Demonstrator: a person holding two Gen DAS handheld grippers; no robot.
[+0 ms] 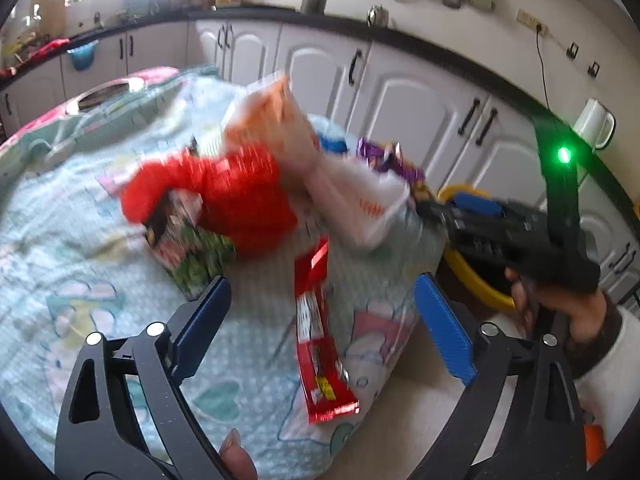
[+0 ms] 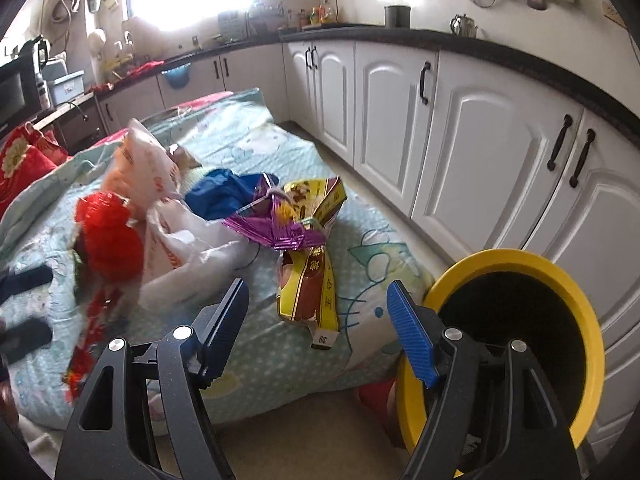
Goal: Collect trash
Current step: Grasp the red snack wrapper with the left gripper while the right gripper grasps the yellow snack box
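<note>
Trash heaped on cartoon-print quilt (image 2: 248, 136). Left gripper (image 1: 320, 324) wide open, empty, hovering over red wrapper (image 1: 318, 336) at 6 o'clock of pile. Red net bag (image 1: 236, 192), white plastic bag (image 1: 352, 196) behind, blurred. Right gripper (image 2: 316, 316) wide open, empty; yellow snack packet (image 2: 308, 288) and purple foil wrapper (image 2: 276, 228) at 12 o'clock. Yellow-rimmed bin (image 2: 588, 320) at 3 o'clock, touching bed edge.
</note>
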